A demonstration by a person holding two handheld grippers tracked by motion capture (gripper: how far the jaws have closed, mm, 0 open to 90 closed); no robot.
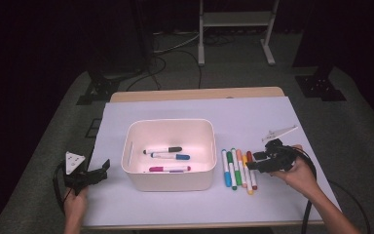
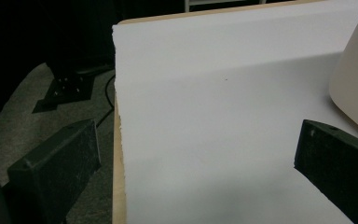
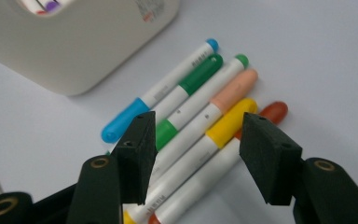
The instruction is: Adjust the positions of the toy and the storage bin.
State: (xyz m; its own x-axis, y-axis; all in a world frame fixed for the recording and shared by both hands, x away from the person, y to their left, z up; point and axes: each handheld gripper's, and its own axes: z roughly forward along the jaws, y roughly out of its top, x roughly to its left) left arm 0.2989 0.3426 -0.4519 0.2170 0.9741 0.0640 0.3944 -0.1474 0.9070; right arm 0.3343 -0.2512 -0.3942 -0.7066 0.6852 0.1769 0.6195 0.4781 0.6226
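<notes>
The right tongs [image 1: 254,161] are hovering just above a row of markers [image 1: 238,168] lying side by side on the white sheet [image 1: 253,112] that is covering the worktop [image 1: 195,93], and their jaws are standing apart with nothing between them. In the right gripper view the right tongs [image 3: 196,140] are looking straight down on that row: directly below the gap the yellow marker [image 3: 214,135] is lying, with the red marker [image 3: 265,114] just beside it under one jaw and the peach marker [image 3: 228,91] on its other side, then two green-capped markers [image 3: 198,74] and the blue marker [image 3: 135,109] farthest off, nearest the bin. The markers are touching one another along their lengths. Beyond the row from these tongs, the white bin [image 1: 169,178] is sitting with three more markers [image 1: 168,157] lying inside it. The left tongs [image 1: 97,171] are being held low at the other side of the bin, near the edge of the sheet, well apart from the markers; in the left gripper view the left tongs [image 2: 196,158] are showing their jaws wide apart and empty, with bare sheet between them and the bin wall [image 2: 354,79] just beyond one jaw.
</notes>
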